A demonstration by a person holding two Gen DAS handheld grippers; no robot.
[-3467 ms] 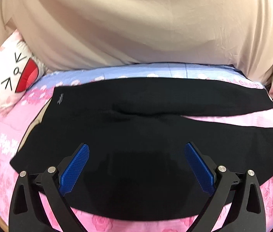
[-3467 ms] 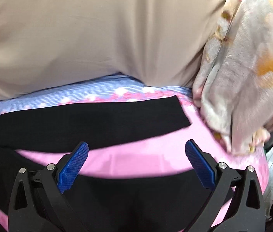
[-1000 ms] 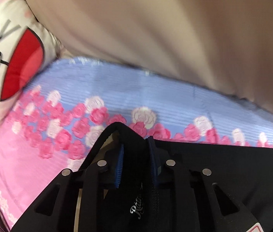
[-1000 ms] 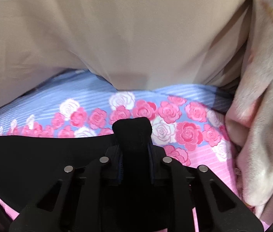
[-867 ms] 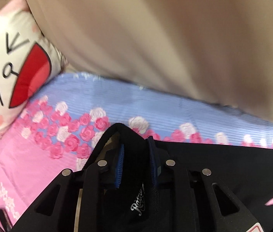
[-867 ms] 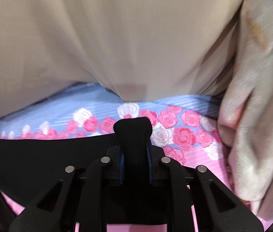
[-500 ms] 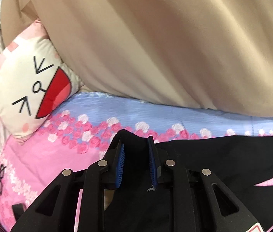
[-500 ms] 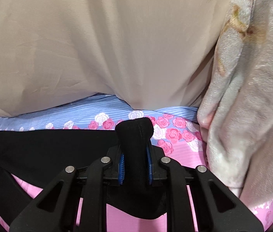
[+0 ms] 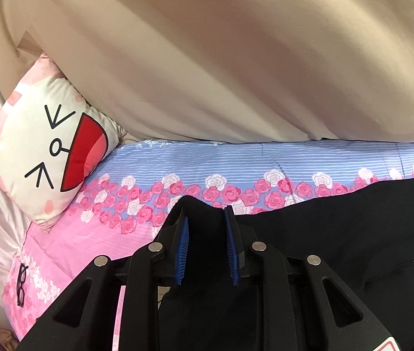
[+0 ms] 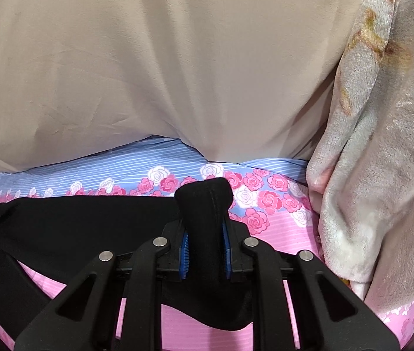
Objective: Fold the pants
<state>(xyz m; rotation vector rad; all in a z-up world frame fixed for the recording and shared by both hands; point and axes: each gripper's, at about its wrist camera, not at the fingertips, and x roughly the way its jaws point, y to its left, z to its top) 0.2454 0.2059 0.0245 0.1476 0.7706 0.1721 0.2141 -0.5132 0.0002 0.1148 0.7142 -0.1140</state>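
The black pants [image 9: 338, 228] lie across a pink and blue rose-print bed sheet [image 9: 236, 161]. My left gripper [image 9: 206, 222] is shut on the waistband corner of the pants and holds it lifted off the bed. My right gripper [image 10: 204, 234] is shut on the hem end of a pant leg [image 10: 204, 201], which sticks up between the blue pads [image 10: 184, 251]. The rest of the pants [image 10: 75, 222] stretches to the left in the right wrist view, with the near leg hanging below.
A beige curtain [image 9: 236, 58] hangs behind the bed. A cat-face pillow [image 9: 49, 158] leans at the left. A fleece blanket [image 10: 382, 161] hangs at the right. Black glasses [image 9: 21, 283] lie on the sheet at the left edge.
Both grippers, open over the flat pants earlier, are now shut on the far leg's ends. They have lifted and pulled back from the curtain, raising the fabric off the bed.
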